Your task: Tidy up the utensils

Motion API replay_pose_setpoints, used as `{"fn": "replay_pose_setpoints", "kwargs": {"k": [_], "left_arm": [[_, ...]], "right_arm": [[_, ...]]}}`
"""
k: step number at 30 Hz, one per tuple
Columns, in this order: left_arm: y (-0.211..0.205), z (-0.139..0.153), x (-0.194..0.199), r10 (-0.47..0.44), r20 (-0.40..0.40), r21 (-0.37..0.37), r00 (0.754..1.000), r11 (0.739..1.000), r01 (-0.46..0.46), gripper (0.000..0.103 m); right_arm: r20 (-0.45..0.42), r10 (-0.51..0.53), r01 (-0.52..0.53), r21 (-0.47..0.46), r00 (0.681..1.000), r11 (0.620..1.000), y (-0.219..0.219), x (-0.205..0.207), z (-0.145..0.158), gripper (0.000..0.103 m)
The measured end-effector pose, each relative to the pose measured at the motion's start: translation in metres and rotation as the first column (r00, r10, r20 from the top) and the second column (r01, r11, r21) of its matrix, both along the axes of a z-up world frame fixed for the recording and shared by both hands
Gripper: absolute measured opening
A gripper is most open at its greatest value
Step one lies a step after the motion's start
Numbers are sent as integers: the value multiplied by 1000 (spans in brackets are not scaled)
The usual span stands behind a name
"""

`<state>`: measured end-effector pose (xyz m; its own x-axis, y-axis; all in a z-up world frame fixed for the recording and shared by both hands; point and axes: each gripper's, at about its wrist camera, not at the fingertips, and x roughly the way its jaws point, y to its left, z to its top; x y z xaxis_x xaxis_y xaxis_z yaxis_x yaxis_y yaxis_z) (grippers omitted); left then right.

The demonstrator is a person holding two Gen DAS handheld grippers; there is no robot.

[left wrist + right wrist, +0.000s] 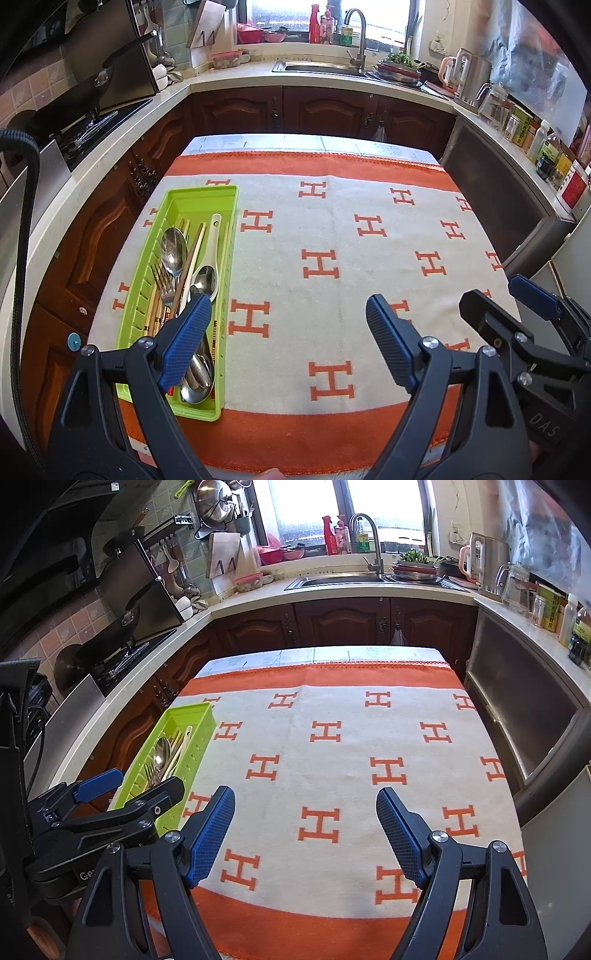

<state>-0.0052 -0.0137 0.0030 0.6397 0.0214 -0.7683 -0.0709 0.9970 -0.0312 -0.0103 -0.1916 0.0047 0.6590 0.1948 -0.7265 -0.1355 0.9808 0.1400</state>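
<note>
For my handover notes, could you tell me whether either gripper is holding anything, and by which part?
Nothing is held. The left gripper and right gripper are both open and empty; the utensils lie in the green tray.

- A home kitchen, with pale countertops (258,594) running in a U over dark carved wooden cabinet doors (340,624).
- A steel sink (332,580) with a tall curved tap (373,542) sits below a bright window (343,502); bottles stand on the sill.
- At the left, a wok (88,85) rests on a gas hob (122,657) under a dark hood; pans and ladles hang on the tiled wall.
- At the right, a kettle (474,75), a glass jug (515,585) and rows of seasoning bottles (543,144).
- In the middle, a table under an orange-and-cream cloth (332,229) carries a green cutlery tray (207,195).
</note>
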Motion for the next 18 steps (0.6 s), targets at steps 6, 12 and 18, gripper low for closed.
{"fn": "replay_pose_setpoints", "kwargs": {"k": [6, 12, 18], "left_arm": [[-1, 1, 1, 0, -2, 2, 1000, 1000, 0, 84], [-1, 1, 1, 0, -3, 2, 1000, 1000, 0, 84], [1, 0, 0, 0, -7, 3, 1000, 1000, 0, 84]], "right_arm": [[-2, -1, 1, 3, 1000, 1000, -3, 1, 0, 80], [-1, -1, 1, 1, 1000, 1000, -3, 1, 0, 80], [-6, -3, 3, 6, 1000, 1000, -4, -1, -2, 80]]}}
